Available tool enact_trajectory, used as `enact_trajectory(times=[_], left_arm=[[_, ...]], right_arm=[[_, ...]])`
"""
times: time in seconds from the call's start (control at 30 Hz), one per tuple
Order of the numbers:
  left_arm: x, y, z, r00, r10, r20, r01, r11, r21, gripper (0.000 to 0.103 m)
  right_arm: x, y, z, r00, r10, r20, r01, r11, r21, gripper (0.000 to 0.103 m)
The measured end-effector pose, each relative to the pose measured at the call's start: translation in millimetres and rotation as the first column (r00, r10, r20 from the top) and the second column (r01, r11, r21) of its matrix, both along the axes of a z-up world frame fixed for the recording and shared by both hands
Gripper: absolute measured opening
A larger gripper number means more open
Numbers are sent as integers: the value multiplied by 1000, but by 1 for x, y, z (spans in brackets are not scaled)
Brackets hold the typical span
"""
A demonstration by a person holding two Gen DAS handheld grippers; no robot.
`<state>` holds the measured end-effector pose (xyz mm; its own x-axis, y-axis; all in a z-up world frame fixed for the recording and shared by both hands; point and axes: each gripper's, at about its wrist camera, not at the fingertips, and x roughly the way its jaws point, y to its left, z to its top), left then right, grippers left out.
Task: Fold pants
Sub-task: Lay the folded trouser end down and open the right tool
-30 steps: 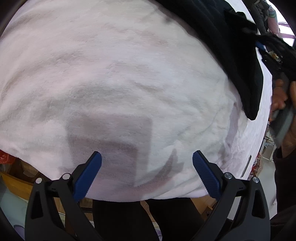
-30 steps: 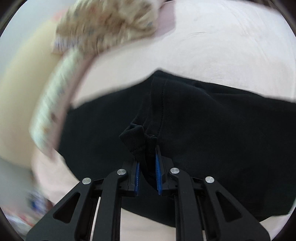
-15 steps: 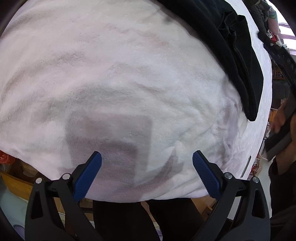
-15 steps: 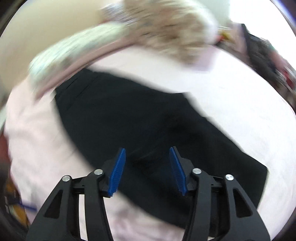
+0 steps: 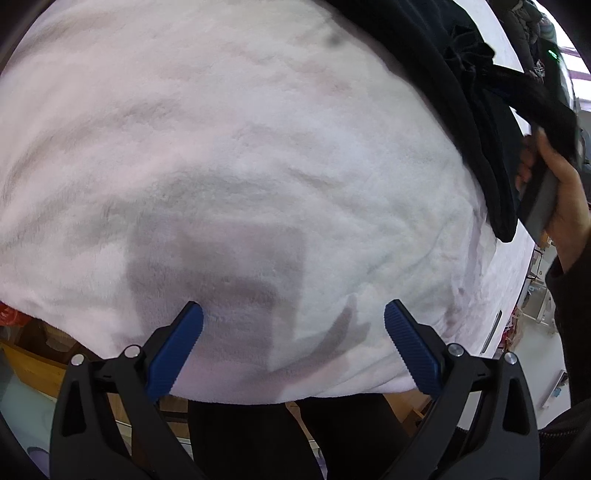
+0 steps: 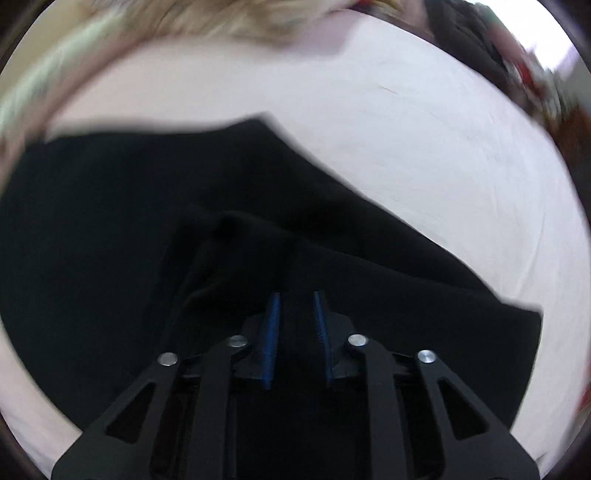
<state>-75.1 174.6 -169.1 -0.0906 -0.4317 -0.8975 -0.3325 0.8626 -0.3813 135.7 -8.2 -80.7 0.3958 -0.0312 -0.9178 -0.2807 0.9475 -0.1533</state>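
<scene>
The black pants (image 6: 147, 229) lie on a pale pink fleece blanket (image 6: 424, 140). In the right wrist view my right gripper (image 6: 295, 310) is shut on a bunched fold of the pants, with black fabric between its blue pads. In the left wrist view the pants (image 5: 443, 85) lie at the top right, with the right hand and its gripper over their edge. My left gripper (image 5: 293, 314) is open and empty, hovering over the bare blanket (image 5: 221, 147) near its front edge, far from the pants.
A patterned beige bedding item (image 6: 221, 18) lies blurred along the far edge of the blanket. Below the blanket's front edge are wooden furniture (image 5: 29, 365) and the person's dark legs (image 5: 258, 435). Clutter stands at the far right (image 5: 535, 295).
My right gripper let go of the pants and opened, then shut again on another fold of the pants. Its view swung across the bed. My left gripper has stayed still and open.
</scene>
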Motion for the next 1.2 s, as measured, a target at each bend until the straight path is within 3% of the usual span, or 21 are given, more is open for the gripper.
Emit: enact_trajectory(times=[0.07, 0.2, 0.3, 0.43, 0.5, 0.57, 0.67, 0.8, 0.9, 0.93, 1.0, 1.03, 1.1, 1.13, 1.17, 1.2], left_arm=[[1, -1, 2, 1000, 2, 12, -2, 1000, -2, 99], [5, 2, 2, 1000, 23, 14, -23, 1000, -8, 99], [7, 3, 0, 999, 34, 10, -34, 999, -14, 99], [7, 2, 1, 1000, 12, 17, -12, 1000, -16, 99], [6, 2, 1, 1000, 2, 15, -2, 1000, -14, 99], [4, 5, 1, 1000, 9, 12, -9, 1000, -16, 99], [4, 9, 1, 999, 32, 11, -32, 999, -23, 99], [10, 13, 2, 998, 63, 29, -62, 997, -35, 99], [13, 15, 3, 996, 83, 38, -81, 995, -52, 99], [14, 15, 4, 995, 87, 43, -85, 995, -56, 99], [16, 17, 7, 994, 96, 53, -92, 994, -66, 99], [16, 16, 8, 993, 99, 57, -95, 993, -70, 99], [19, 22, 10, 992, 106, 64, -101, 992, -74, 99], [20, 23, 11, 992, 109, 68, -105, 992, -72, 99], [21, 27, 13, 990, 118, 75, -113, 991, -70, 99], [24, 31, 15, 988, 128, 82, -122, 990, -69, 99]], right_arm=[[1, -13, 10, 999, -39, -7, 39, 996, 76, 21], [-21, -42, 48, 988, -111, 110, 80, 964, 254, 21], [-30, -42, 49, 994, -87, 73, 55, 932, 358, 21], [1, -14, 23, 999, -28, -23, 35, 936, 350, 22], [16, 0, 7, 996, 2, -86, 26, 947, 320, 29], [8, 4, 10, 994, 30, -104, 1, 959, 285, 30], [-5, -7, 33, 991, 111, -74, -81, 939, 334, 30], [2, -53, 71, 999, -7, 37, -13, 867, 498, 30], [38, -77, 63, 992, -111, -67, 128, 779, 614, 30], [53, -77, 53, 985, -102, -137, 167, 742, 649, 30], [66, -66, 33, 970, -51, -239, 205, 703, 681, 30], [78, -53, 18, 956, -41, -290, 228, 728, 647, 30], [98, -44, -2, 943, -112, -314, 271, 806, 527, 27], [106, -52, -15, 923, -159, -349, 331, 790, 516, 20], [110, -60, -24, 895, -202, -398, 402, 751, 524, 7], [110, -68, -28, 869, -231, -439, 461, 700, 545, 6]])
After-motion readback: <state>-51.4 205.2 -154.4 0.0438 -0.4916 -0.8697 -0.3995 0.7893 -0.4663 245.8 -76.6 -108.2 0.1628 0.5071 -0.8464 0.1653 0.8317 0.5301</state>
